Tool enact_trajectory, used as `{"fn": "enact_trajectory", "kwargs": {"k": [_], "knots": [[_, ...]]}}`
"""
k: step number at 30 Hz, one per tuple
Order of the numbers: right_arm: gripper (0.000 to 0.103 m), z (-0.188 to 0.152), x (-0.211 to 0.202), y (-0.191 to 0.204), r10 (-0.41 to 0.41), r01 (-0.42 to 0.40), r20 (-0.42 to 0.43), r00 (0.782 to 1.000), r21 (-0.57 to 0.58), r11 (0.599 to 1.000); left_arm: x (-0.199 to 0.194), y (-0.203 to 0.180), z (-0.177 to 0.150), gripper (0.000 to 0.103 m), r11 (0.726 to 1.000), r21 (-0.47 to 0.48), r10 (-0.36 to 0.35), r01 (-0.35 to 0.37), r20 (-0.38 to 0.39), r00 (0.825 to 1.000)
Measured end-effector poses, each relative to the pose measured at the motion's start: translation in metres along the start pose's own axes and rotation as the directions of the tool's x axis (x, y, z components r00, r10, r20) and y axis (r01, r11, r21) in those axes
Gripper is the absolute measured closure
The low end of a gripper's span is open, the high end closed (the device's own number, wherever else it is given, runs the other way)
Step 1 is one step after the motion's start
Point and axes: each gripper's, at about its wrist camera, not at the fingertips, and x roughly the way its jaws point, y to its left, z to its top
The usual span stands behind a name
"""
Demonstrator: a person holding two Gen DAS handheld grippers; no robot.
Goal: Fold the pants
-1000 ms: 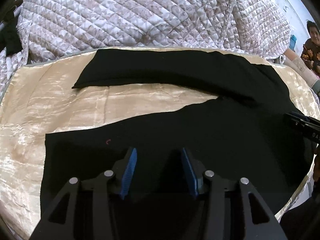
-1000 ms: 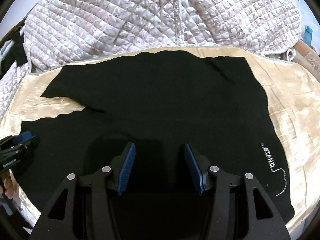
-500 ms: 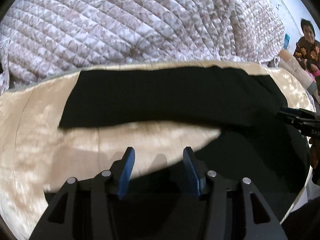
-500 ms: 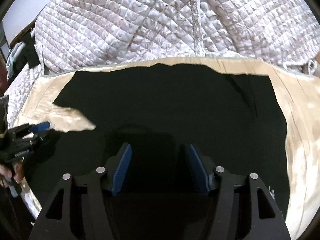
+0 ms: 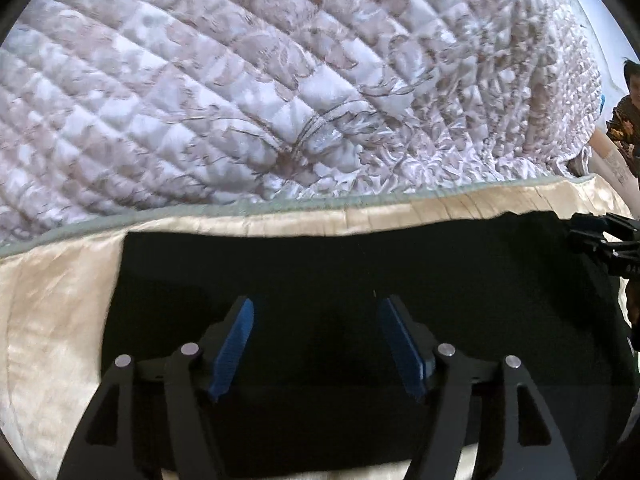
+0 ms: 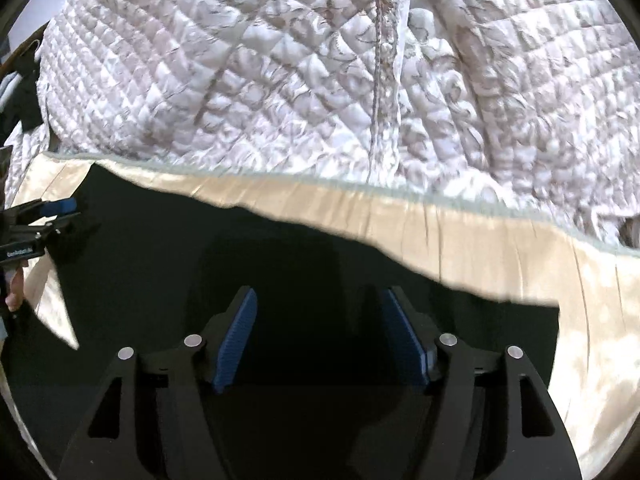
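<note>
The black pants (image 5: 320, 264) lie flat on a shiny cream sheet (image 5: 52, 304); they also fill the lower half of the right wrist view (image 6: 312, 264). My left gripper (image 5: 316, 308) is open and empty, its blue pads just above the black fabric. My right gripper (image 6: 316, 300) is open and empty over the pants too. The right gripper shows at the right edge of the left wrist view (image 5: 596, 236). The left gripper shows at the left edge of the right wrist view (image 6: 44, 220).
A white and beige quilted cover (image 5: 280, 80) is heaped behind the sheet, also in the right wrist view (image 6: 360, 80). A person (image 5: 628, 108) sits at the far right. Dark clothing (image 6: 20, 92) hangs at the far left.
Both grippers have moved forward over the pants toward the quilted cover. The gap of cream sheet between the two legs no longer shows; black fabric now covers it.
</note>
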Motion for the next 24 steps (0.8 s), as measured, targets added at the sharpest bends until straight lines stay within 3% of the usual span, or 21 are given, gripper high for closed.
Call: {"fn": "enact_trajectory", "kwargs": {"k": [4, 8, 9, 10, 11, 12, 13, 18, 24], "knots": [[0.037, 0.013, 0.031, -0.008, 0.003, -0.003, -0.05, 0.999, 0.005, 1.0, 0.033, -0.001, 0.007, 0.032, 1.0, 0.001, 0.011, -0.011, -0.05, 0.999], [0.035, 0.016, 0.046, -0.009, 0.017, -0.017, -0.046, 0.999, -0.003, 1.0, 0.043, -0.011, 0.012, 0.033, 0.998, 0.057, 0.042, -0.04, -0.035, 0.999], [0.04, 0.016, 0.046, -0.009, 0.02, -0.02, -0.043, 0.999, 0.002, 1.0, 0.044, -0.013, 0.013, 0.045, 0.997, 0.068, 0.051, -0.048, -0.038, 0.998], [0.058, 0.015, 0.046, -0.009, 0.038, -0.038, -0.035, 0.999, 0.003, 0.999, 0.046, -0.017, 0.013, 0.052, 0.995, 0.086, 0.049, -0.045, -0.042, 0.998], [0.066, 0.015, 0.044, -0.006, 0.032, -0.032, -0.028, 0.999, -0.01, 0.999, 0.046, -0.02, 0.013, 0.07, 0.993, 0.103, 0.055, -0.05, -0.039, 0.998], [0.089, 0.015, 0.043, -0.003, 0.031, -0.031, -0.024, 0.999, -0.023, 0.999, 0.045, -0.024, 0.014, 0.089, 0.993, 0.113, 0.046, -0.041, -0.041, 0.998], [0.092, 0.014, 0.04, 0.001, 0.031, -0.032, -0.02, 0.999, -0.036, 0.999, 0.045, -0.027, 0.014, 0.097, 0.992, 0.12, 0.044, -0.038, -0.04, 0.998], [0.094, 0.016, 0.025, 0.01, 0.002, -0.001, 0.013, 1.0, -0.042, 0.999, 0.029, -0.034, 0.016, 0.099, 0.992, 0.106, 0.065, -0.066, 0.01, 0.998], [0.094, 0.002, -0.041, 0.018, 0.04, -0.039, 0.128, 0.991, -0.014, 0.999, -0.047, -0.027, 0.005, 0.099, 0.998, 0.047, 0.027, -0.034, 0.141, 0.99]]}}
